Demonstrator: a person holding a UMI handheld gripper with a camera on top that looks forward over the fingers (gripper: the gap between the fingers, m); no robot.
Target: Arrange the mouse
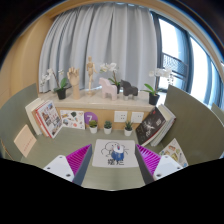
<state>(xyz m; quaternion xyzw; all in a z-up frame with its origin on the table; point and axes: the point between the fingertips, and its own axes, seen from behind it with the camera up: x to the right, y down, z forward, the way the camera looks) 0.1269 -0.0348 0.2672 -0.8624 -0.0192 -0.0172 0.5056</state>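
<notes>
A small white and blue mouse lies on a white mouse mat with a cartoon print, on the grey-green table. My gripper is open, its two fingers wide apart with magenta pads showing. The mouse and mat sit between the fingers, a little ahead of the tips. The mouse rests on the mat with a gap at either side; neither finger touches it.
Several small potted plants stand in a row beyond the mat. Books lean at the left, a book and cards at the right. A shelf with orchids, figures and a curtained window lies behind.
</notes>
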